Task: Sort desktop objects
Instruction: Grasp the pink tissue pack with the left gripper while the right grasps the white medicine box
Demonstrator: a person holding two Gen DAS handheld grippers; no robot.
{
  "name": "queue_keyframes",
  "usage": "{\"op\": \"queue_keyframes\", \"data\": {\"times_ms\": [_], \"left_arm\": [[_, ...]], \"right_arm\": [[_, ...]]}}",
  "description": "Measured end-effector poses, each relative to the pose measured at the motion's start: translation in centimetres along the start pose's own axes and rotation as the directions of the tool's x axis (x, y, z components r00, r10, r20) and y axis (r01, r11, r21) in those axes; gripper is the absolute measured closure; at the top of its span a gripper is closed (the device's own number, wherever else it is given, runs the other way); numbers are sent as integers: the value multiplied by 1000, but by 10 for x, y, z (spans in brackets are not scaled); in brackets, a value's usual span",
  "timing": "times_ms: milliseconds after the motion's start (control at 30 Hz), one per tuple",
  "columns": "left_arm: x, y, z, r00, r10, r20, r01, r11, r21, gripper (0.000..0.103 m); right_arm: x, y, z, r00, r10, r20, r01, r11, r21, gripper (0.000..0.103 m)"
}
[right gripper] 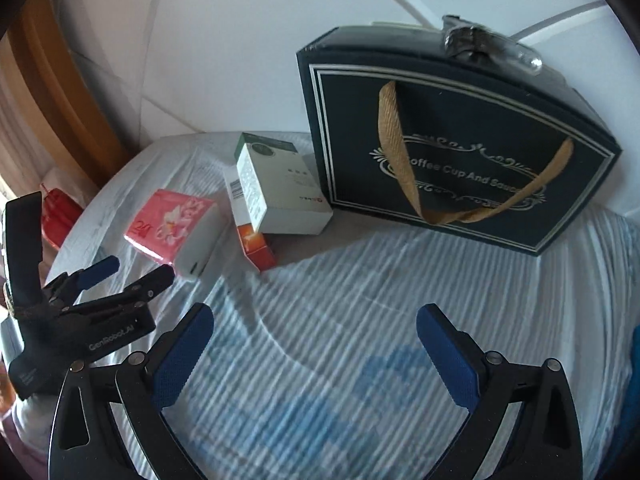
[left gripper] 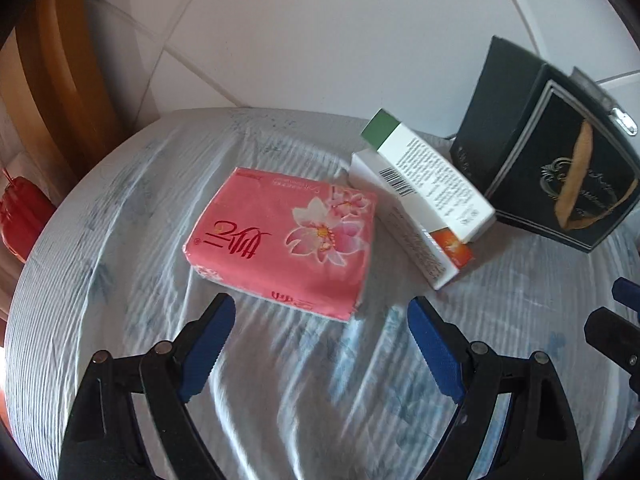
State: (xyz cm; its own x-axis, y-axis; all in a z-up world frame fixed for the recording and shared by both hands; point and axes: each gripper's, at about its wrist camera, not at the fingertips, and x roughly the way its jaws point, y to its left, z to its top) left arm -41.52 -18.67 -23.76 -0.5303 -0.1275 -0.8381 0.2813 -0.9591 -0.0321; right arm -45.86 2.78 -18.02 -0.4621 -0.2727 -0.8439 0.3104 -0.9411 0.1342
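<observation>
My left tongs [left gripper: 322, 344] and right tongs [right gripper: 316, 354] both hang released and empty over bare striped cloth [right gripper: 360, 300] on the bench. Beyond the left pair lies a pink tissue pack [left gripper: 280, 236], clear all round. Farther right, two boxes [left gripper: 424, 196] lie stacked, just beside the upright dark gift box [right gripper: 460, 148] at the wall.

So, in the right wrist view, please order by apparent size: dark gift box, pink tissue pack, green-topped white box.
1. dark gift box
2. green-topped white box
3. pink tissue pack; close to 2, partly hidden, so unsure.
</observation>
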Motion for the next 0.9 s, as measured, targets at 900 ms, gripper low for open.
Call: {"op": "queue_keyframes", "data": {"times_ms": [900], "left_arm": [[48,50,54,998,14,-68,-25,985,-169,8]], "right_arm": [[106,33,19,999,42,-8,-41,998,37,0]]}}
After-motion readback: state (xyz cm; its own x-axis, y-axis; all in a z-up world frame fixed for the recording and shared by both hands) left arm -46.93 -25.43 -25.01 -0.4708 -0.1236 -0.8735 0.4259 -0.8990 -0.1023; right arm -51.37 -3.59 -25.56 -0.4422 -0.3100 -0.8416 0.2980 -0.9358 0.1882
